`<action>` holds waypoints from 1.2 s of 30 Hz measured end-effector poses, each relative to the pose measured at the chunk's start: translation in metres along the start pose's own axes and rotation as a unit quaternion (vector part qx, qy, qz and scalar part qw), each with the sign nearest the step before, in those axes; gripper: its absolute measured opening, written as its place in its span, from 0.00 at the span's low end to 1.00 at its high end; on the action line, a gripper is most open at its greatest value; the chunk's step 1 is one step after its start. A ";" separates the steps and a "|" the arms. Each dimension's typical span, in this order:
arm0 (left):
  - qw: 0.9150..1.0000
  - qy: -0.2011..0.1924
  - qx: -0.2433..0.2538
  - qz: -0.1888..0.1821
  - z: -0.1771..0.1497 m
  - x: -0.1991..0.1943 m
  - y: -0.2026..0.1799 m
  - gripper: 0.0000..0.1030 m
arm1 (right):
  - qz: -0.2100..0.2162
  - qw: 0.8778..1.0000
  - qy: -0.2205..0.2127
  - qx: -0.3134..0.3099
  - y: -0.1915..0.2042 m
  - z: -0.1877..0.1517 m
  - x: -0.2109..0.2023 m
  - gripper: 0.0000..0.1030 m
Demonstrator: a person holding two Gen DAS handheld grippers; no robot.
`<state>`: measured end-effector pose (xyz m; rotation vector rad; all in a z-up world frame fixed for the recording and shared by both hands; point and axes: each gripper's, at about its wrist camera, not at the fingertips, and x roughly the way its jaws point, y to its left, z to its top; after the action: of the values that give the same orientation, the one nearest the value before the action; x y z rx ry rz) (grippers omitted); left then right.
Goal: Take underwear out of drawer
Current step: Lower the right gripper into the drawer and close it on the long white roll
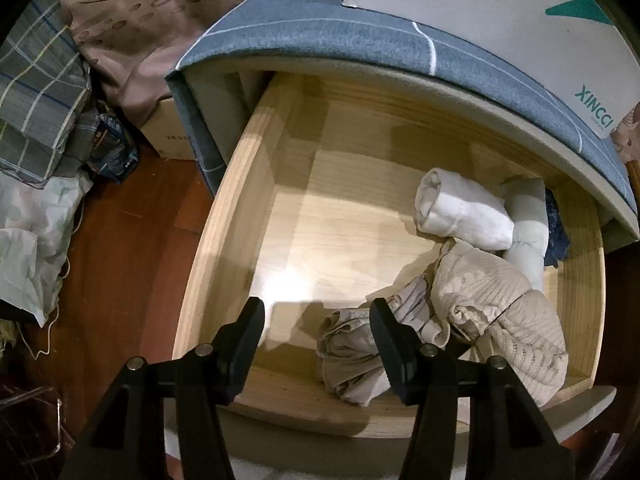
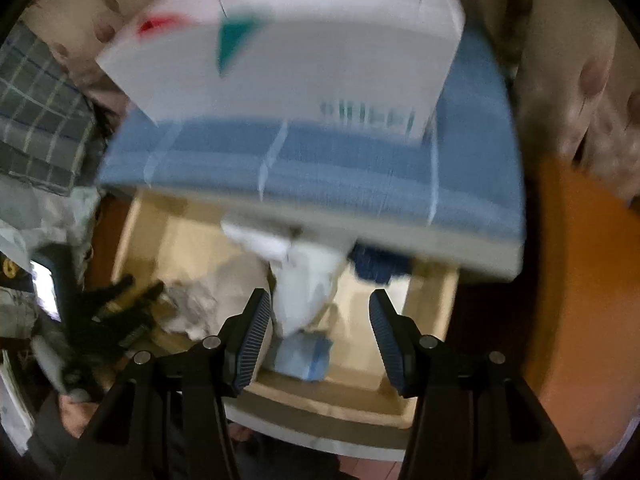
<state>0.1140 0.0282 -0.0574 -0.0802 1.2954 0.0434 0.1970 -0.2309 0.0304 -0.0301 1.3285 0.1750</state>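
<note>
Both claws, left [image 1: 316, 320] and right [image 2: 316, 316], gape empty over the drawer [image 1: 224, 216]; blur smears its underwear [image 2: 304, 284].

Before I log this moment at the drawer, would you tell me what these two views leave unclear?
- Dark blue garment: left wrist view, mostly hidden under the blue-covered top and behind the pale roll.
- Drawer rear: left wrist view, covered by that top.
- Right wrist view: motion blur smears the box lettering and the light blue item between the right gripper fingers.
</note>
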 end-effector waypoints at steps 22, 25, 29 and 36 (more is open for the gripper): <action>1.000 0.020 -0.016 -0.012 0.002 0.008 0.006 0.54 | -0.017 0.998 0.040 0.034 0.017 0.003 0.143 0.54; 1.000 0.021 -0.016 -0.011 0.003 0.008 0.005 0.54 | -0.025 0.999 0.034 0.029 0.016 0.001 0.143 0.50; 1.000 0.021 -0.015 -0.010 0.003 0.008 0.005 0.54 | -0.046 0.998 0.033 0.022 0.008 -0.006 0.140 0.45; 1.000 0.023 -0.014 -0.014 0.002 0.007 0.005 0.54 | -0.052 0.997 0.049 0.034 -0.016 -0.025 0.137 0.44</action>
<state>0.1177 0.0335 -0.0642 -0.1241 1.3401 0.0368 0.2068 -0.2344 -0.1089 -0.0516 1.4270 0.0398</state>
